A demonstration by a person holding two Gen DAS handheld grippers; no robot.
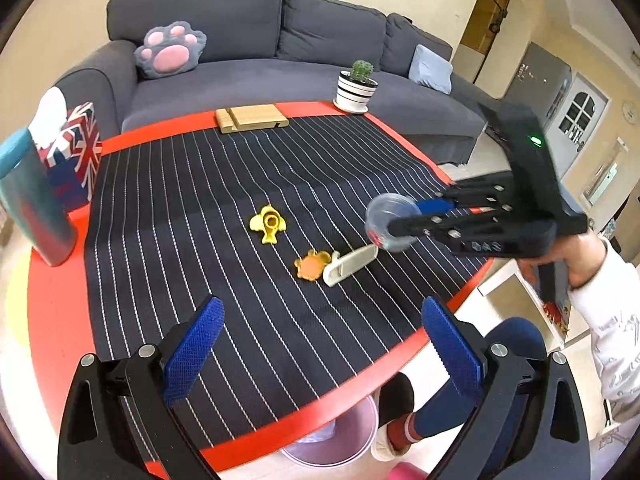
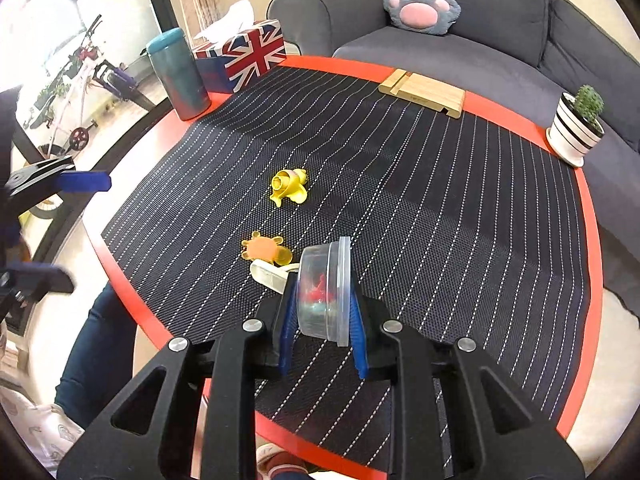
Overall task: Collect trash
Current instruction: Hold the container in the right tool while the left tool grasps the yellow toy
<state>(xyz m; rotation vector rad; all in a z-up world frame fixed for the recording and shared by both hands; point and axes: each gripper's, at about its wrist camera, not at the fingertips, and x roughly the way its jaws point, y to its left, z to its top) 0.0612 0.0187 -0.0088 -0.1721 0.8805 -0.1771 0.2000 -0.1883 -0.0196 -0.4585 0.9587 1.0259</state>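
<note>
My right gripper is shut on a clear plastic cup with red bits inside, held above the striped mat; it also shows in the left wrist view. On the mat lie a yellow wrapper piece, an orange piece and a white flat container. They also show in the right wrist view: the yellow wrapper piece, the orange piece, and the white container partly hidden by the cup. My left gripper is open and empty over the table's near edge.
A red round table carries a teal tumbler, a Union Jack tissue box, a wooden stand and a potted cactus. A clear lined bin stands on the floor below the edge. A grey sofa lies behind.
</note>
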